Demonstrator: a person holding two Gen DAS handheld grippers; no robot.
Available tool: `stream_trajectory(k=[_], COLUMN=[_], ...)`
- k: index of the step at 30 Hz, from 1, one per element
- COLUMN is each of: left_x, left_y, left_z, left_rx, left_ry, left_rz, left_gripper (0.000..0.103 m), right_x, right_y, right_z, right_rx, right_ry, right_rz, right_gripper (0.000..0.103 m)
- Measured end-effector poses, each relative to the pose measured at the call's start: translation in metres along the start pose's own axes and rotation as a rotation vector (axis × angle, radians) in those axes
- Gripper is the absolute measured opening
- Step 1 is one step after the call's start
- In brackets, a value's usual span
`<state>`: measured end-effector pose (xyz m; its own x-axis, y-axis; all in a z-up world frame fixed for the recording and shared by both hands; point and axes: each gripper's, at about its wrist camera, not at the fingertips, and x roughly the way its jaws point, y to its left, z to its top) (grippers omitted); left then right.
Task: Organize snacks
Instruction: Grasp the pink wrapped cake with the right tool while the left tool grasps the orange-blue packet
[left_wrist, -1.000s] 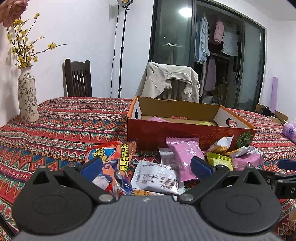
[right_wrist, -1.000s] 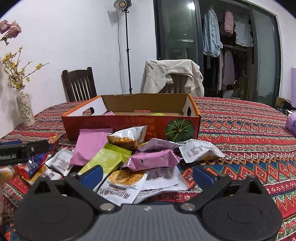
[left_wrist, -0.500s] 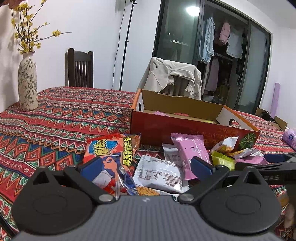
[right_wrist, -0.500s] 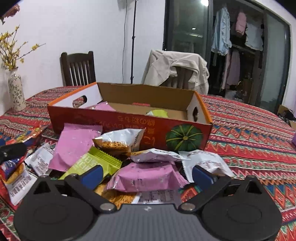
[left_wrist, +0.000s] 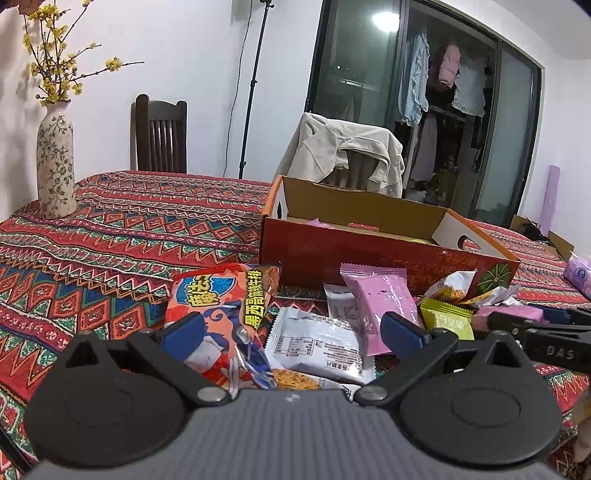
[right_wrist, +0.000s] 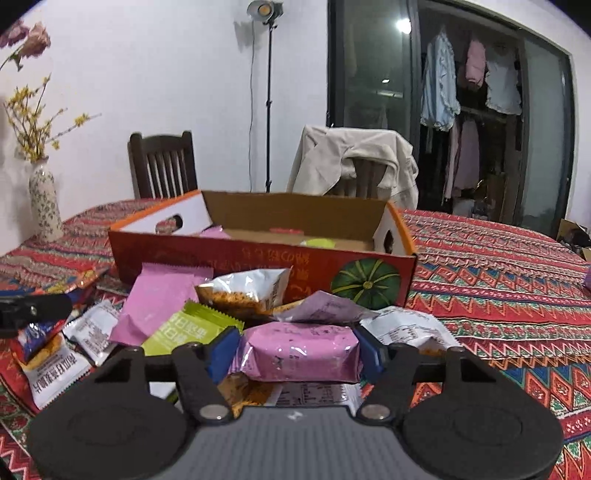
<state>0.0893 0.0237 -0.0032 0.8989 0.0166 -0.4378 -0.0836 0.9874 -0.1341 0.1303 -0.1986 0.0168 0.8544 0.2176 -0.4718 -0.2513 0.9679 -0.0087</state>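
Right gripper (right_wrist: 295, 349), lower centre of the right wrist view: fingers pressed against both ends of a pink pack (right_wrist: 299, 350), clamped on it atop the snack pile. Left gripper (left_wrist: 291, 332), lower centre of the left wrist view: fingers spread wide, nothing between them but the pile below.

Counted loose in front of the box (right_wrist: 258, 258), right wrist view:
- two pink packs: the clamped one and a flat one (right_wrist: 159, 299) left of centre
- one green pack (right_wrist: 188, 328) just left of the clamped pack
- one silver pack (right_wrist: 247, 291) with an orange print, leaning against the box front
- one pale lilac wrapper (right_wrist: 325, 308) behind the clamped pack
- three white packs seen: one (right_wrist: 406, 328) to the right, two at lower left (right_wrist: 92, 332), (right_wrist: 55, 373)

Left wrist view, centre left: one large orange chip bag (left_wrist: 221, 306), partly under the left finger.

Inside the box, mid frame of the right wrist view: one pink, one red and one green item visible over the rim, only in part.

On the patterned cloth (right_wrist: 498, 277), far left: one vase (right_wrist: 46, 206) with yellow sprigs. Behind the table: two chairs, one bare (right_wrist: 162, 164), one draped with a beige jacket (right_wrist: 354, 158). One lamp stand (right_wrist: 269, 92) at the wall, upper centre.
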Motion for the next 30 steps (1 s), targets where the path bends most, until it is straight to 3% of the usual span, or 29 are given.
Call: stream_trajectory(k=[5, 14, 19, 30], left_x=[-0.002, -0.014, -0.012, 0.032], left_y=[-0.001, -0.002, 0.014, 0.032], left_z=[0.0, 0.009, 0.014, 0.024], left_rx=[0.003, 0.061, 0.037, -0.01], left_ry=[-0.014, -0.036, 0.009, 0.144], left_rz=[0.026, 0.151, 0.2, 0.195], left_gripper=[0.103, 0.103, 0.103, 0.103], right_x=[-0.009, -0.027, -0.031, -0.037], right_y=[-0.004, -0.009, -0.01, -0.011], right_z=[0.002, 0.001, 0.002, 0.001], right_rx=[0.026, 0.056, 0.057, 0.061], right_ry=[-0.055, -0.154, -0.177, -0.219], right_rz=[0.004, 0.031, 0.058, 0.075], right_gripper=[0.066, 0.066, 0.066, 0.066])
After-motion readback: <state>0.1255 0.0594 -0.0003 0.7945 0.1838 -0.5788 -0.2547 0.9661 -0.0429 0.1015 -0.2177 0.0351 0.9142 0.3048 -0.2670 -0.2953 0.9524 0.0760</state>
